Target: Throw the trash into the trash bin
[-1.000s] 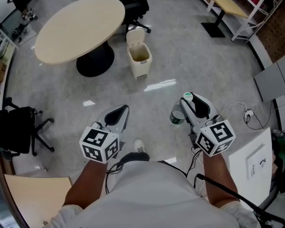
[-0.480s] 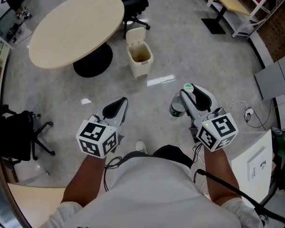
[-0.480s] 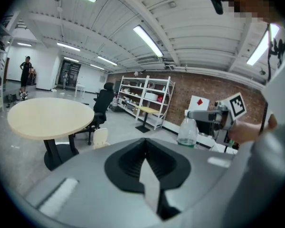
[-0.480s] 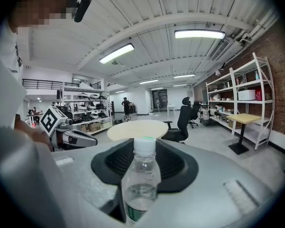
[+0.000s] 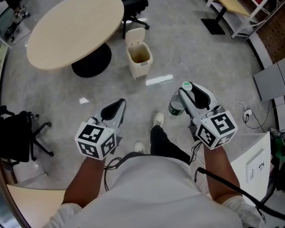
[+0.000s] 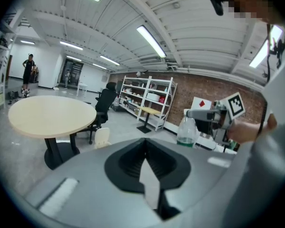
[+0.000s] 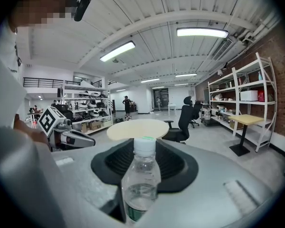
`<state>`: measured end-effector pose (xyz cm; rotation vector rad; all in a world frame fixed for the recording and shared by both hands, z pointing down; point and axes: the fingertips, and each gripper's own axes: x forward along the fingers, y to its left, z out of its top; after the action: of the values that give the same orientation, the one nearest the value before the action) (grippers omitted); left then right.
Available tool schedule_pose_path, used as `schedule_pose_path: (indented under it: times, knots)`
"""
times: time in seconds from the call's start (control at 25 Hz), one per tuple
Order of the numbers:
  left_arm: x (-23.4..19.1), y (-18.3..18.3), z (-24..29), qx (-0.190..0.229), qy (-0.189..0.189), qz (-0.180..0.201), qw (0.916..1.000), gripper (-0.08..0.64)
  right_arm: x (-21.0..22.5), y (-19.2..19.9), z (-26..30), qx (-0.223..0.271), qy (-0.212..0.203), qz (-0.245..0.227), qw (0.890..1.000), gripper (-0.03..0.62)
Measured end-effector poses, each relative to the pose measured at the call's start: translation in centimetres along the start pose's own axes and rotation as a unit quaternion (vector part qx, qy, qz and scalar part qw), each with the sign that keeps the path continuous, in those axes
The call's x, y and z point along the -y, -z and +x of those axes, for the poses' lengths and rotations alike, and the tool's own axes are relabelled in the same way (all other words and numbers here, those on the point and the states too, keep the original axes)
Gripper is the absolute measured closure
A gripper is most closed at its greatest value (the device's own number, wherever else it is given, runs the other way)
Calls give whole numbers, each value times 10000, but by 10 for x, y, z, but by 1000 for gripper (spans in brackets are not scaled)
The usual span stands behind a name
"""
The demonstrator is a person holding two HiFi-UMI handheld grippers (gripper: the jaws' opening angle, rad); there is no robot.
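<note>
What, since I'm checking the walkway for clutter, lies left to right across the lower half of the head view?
black office chair → left gripper → person's shoe → plastic bottle → white board

Lighting bright and even, all from overhead. Ceiling light strips (image 6: 151, 41) clip to pure white in both gripper views. Head view is sharp, with two white glare patches on the glossy floor (image 5: 159, 80), soft short shadows and mild bowing at the frame edges. Gripper views have a heavy fisheye: roof beams curve and the corners vignette to black. The nearest foreground is soft in both. The bottle (image 7: 141, 179) sits close to the lens and is slightly out of focus, and the background stays readable. No motion blur visible.
</note>
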<state>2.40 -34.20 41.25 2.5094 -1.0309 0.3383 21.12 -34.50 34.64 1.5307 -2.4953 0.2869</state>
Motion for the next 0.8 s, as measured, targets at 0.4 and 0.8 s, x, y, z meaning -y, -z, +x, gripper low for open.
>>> schedule_pose_path:
  times: [0.4, 0.8]
  knots:
    - [-12, -8, 20, -45, -121, 11, 9999, 552, 20, -4, 27, 74, -103, 69, 9999, 449]
    - [-23, -28, 65, -95, -161, 4, 9998, 552, 64, -8, 56, 74, -105, 200, 9997, 449]
